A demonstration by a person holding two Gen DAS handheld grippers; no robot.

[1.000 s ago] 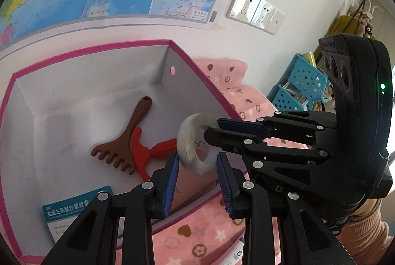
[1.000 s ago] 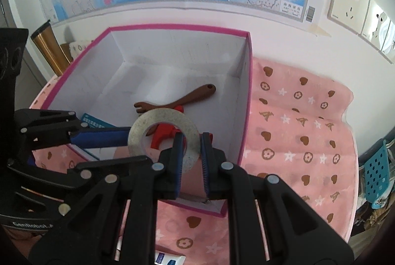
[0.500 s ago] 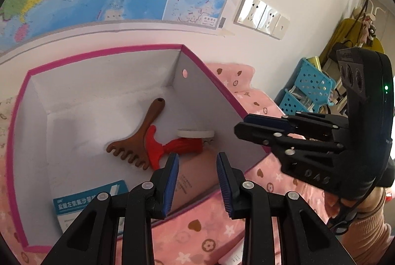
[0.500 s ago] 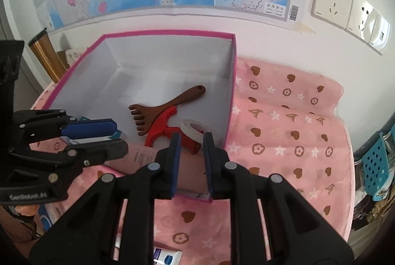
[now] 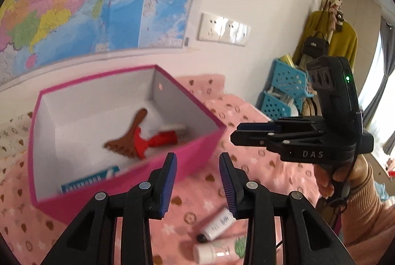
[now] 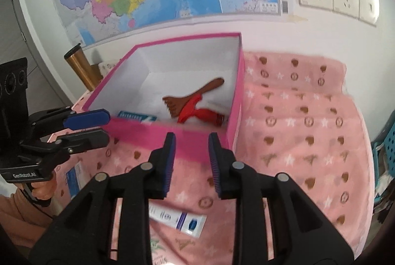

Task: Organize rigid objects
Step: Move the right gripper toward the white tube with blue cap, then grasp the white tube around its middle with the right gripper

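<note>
A pink box (image 5: 195, 158) (image 6: 192, 144) with white inner walls stands on a pink patterned cloth. Inside lie a brown toy rake (image 5: 128, 139) (image 6: 190, 98), a red toy (image 5: 158, 141) (image 6: 197, 112), a white ring (image 5: 172, 127) partly hidden behind the red toy, and a blue-and-white packet (image 5: 91, 182) (image 6: 137, 116). My left gripper (image 5: 197, 181) is open and empty, in front of the box. My right gripper (image 6: 191, 163) is open and empty, also in front of the box; it shows in the left wrist view (image 5: 249, 132) at the right.
Two cream tubes (image 5: 218, 225) (image 5: 219, 250) lie on the cloth (image 6: 296, 141) near the front; a white-and-blue tube (image 6: 177, 218) lies under my right gripper. Blue baskets (image 5: 284, 92) stand at the right. A gold flask (image 6: 81, 65) stands left of the box. A wall map hangs behind.
My right gripper let go of the white ring, which now lies in the box. Both grippers pulled back and up from the box, and the right one opened wider.
</note>
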